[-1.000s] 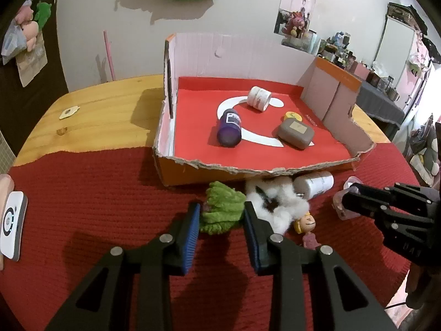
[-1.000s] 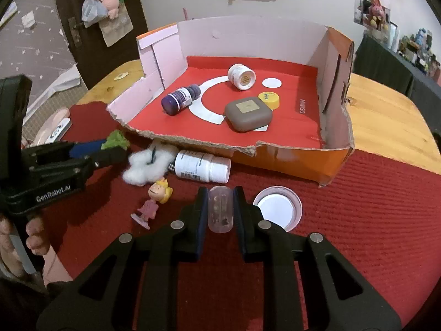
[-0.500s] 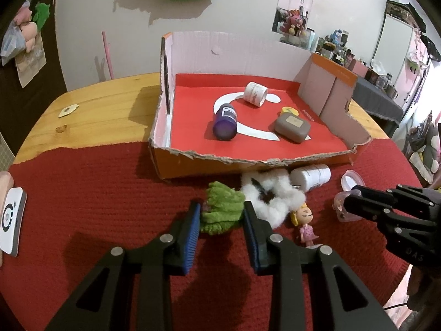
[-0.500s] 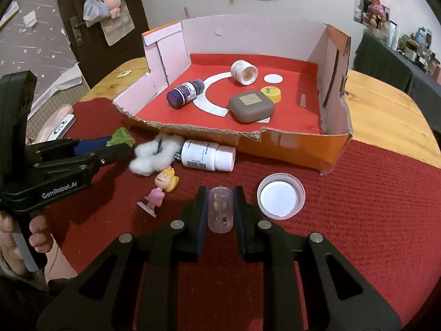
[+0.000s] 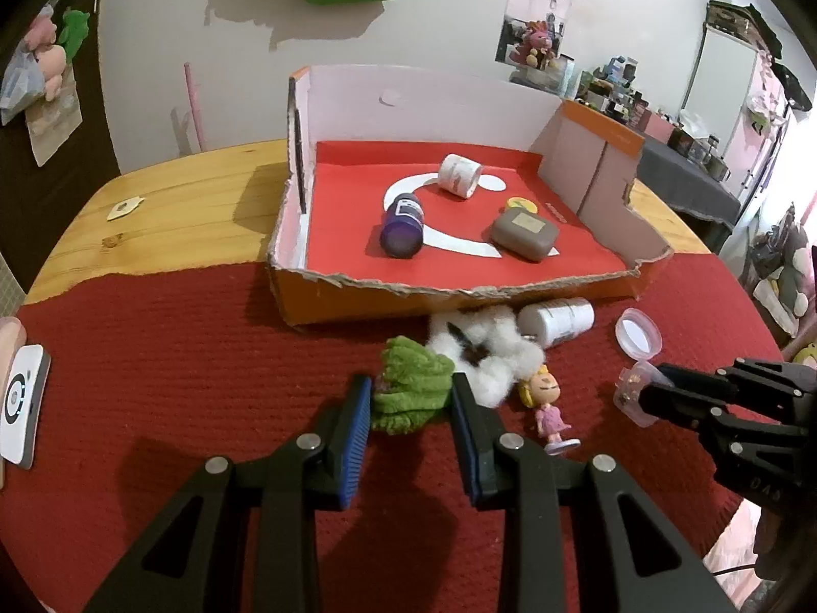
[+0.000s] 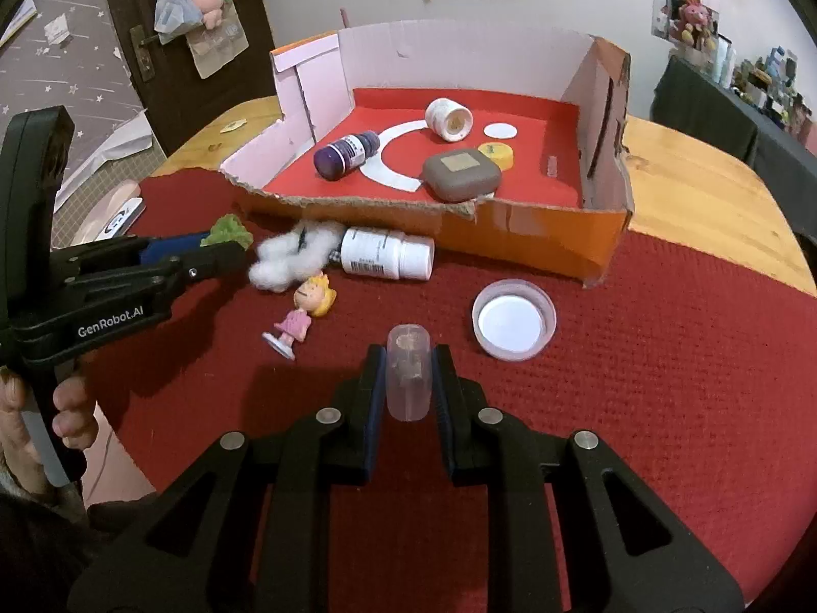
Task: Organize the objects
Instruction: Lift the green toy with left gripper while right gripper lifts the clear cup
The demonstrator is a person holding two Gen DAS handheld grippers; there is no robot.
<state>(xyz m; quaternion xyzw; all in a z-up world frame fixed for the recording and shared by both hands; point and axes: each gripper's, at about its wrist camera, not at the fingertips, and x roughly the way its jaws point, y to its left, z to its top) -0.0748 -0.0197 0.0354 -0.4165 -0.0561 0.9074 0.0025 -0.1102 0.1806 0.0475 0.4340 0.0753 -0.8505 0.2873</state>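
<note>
Both grippers are loaded and hang above the red mat [image 5: 153, 357] on the wooden table [image 5: 194, 194], just in front of the torn cardboard box [image 5: 357, 301].

The left gripper [image 5: 411, 403] has its pads squeezed part-way in on a green fuzzy cloth [image 5: 411, 388]. The right gripper [image 6: 407, 378] is pinched nearly all the way in on a small clear plastic capsule [image 6: 407, 362], which stands up between the pads.

I'd say the step now is carrying these 2 into the box. To do it well, each hand should lift enough for its load to clear the ragged front wall, then go forward and let go low over bare red floor. The cloth is soft and sags below the pads, so it could snag on that torn lip.

Inside, a purple bottle [image 5: 403, 225], a white jar [image 5: 459, 176], a yellow cap [image 6: 496, 152] and a brown case [image 5: 523, 235] crowd the middle. The front left corner and the right side look freest.

On the mat along the box's front lie a white fluffy piece [image 6: 296, 255], a white pill bottle [image 6: 385, 254], a little doll [image 6: 301, 314] and a clear lid [image 6: 513, 319]. Going straight up keeps them undisturbed. The 2 grippers are near each other, so 1 at a time seems safer.
</note>
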